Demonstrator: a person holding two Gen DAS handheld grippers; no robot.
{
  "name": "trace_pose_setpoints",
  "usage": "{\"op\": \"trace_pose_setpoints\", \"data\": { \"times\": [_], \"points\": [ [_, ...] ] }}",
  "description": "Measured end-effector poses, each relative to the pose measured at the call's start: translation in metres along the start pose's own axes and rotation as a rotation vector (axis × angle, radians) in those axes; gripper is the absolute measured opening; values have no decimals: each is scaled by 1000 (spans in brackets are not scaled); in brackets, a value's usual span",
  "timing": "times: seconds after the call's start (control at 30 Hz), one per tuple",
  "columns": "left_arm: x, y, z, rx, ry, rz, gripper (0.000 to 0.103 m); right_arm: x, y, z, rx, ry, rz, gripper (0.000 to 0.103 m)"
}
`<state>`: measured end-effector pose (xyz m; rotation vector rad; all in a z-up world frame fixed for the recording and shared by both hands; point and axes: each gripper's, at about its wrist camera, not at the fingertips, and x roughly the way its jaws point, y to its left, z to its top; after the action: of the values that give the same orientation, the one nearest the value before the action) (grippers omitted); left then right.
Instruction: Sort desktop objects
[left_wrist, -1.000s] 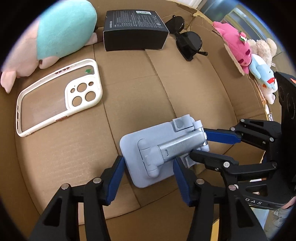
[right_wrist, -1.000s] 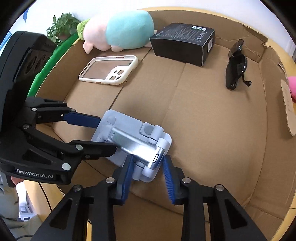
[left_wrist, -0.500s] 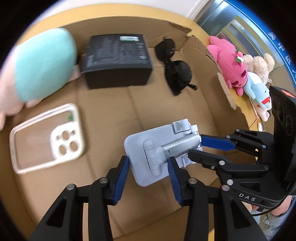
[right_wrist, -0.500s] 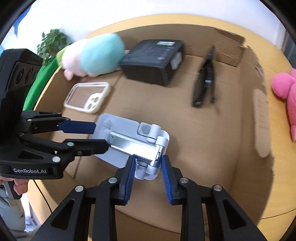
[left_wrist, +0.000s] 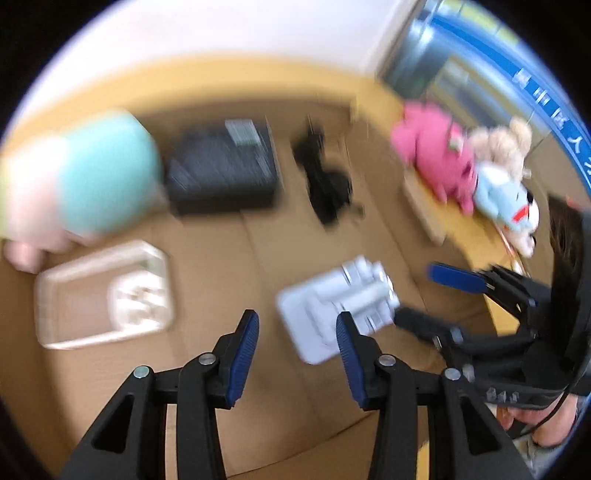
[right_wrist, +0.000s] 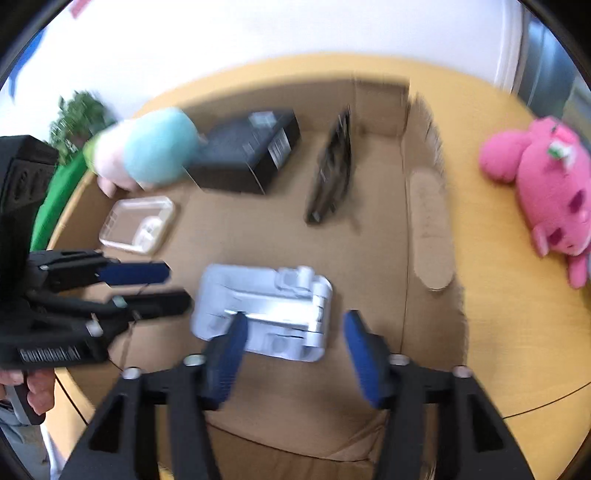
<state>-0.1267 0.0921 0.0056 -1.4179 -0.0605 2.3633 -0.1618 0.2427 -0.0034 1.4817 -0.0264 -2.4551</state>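
Note:
A grey folding phone stand (left_wrist: 332, 306) lies on the floor of an open cardboard box (left_wrist: 229, 258); it also shows in the right wrist view (right_wrist: 262, 310). My left gripper (left_wrist: 295, 343) is open and above the stand's left side. My right gripper (right_wrist: 291, 343) is open and raised over the stand's near end. Neither holds anything. Both views are motion-blurred. In the box also lie a white phone case (left_wrist: 103, 295), a black box (left_wrist: 221, 173), black sunglasses (left_wrist: 325, 184) and a teal and pink plush (left_wrist: 92, 177).
Outside the box on the wooden table (right_wrist: 517, 332) lie a pink plush (right_wrist: 550, 188), a beige plush (left_wrist: 502, 144) and a blue plush (left_wrist: 506, 199). A torn cardboard flap (right_wrist: 432, 229) stands at the box's right wall. A green plant (right_wrist: 77, 118) is at the far left.
Both grippers have opened, let go of the phone stand and pulled up and back. The stand now lies in the box.

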Motion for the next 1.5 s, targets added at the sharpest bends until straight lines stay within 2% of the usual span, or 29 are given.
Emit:
{"op": "trace_pose_setpoints", "data": {
  "times": [0.03,0.07,0.13,0.2,0.27,0.4,0.5,0.63,0.87,1.1,1.5],
  "points": [
    [-24,1,-9,9,-84,49,49,-9,6,-3,-9,-53,-28,95],
    [-39,4,-16,11,-130,80,63,-22,16,-11,-25,-129,-55,98],
    [-76,11,-45,2,-267,189,82,-46,34,-34,-60,-275,-67,101],
    [-95,18,-70,4,-364,293,82,-57,48,-53,-87,-375,-86,103],
    [-100,25,-91,-4,-407,378,82,-56,63,-70,-90,-456,-112,103],
    [-83,43,-119,-57,-445,468,82,-40,60,-86,-17,-491,-109,103],
    [-75,59,-132,-86,-453,492,82,-32,58,-90,2,-494,-131,103],
    [-63,68,-143,-119,-471,471,82,-24,68,-97,-42,-528,-142,103],
    [-60,65,-149,-102,-528,503,85,-24,69,-105,-55,-599,-139,103],
    [-60,64,-157,-83,-604,499,86,-25,69,-106,-50,-595,-135,103],
    [-60,64,-155,-77,-602,492,87,-25,70,-107,-40,-593,-147,103]
  ]
}}
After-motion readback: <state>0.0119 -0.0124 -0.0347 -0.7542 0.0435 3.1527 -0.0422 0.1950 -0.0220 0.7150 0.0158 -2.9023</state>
